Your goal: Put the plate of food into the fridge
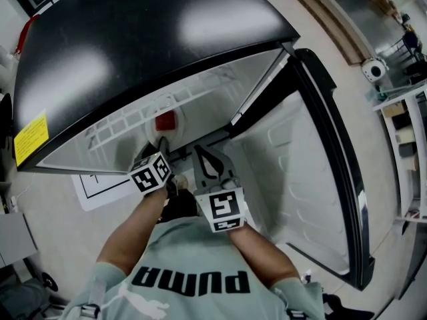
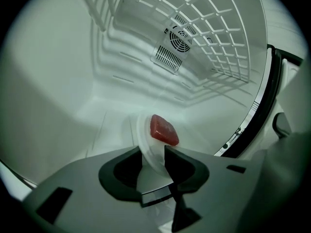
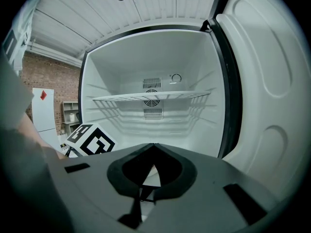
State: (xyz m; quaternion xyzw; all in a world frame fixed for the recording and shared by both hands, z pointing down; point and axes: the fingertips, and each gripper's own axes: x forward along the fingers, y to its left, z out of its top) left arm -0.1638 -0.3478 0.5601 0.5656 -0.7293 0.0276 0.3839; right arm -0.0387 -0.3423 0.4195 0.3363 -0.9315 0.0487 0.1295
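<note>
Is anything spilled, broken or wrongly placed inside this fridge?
Nothing stands out. The red food piece sits on the white plate between the left gripper's jaws; the wire shelf sits level, and no spill shows.

White plate (image 2: 145,136) w/ one red food chunk (image 2: 164,130) on it, low inside fridge (image 2: 58,81), below wire shelf (image 2: 214,38); near rim btwn left claw (image 2: 152,148) jaws. Fridge: white interior, black exterior, door (image 3: 272,81) open.
</note>
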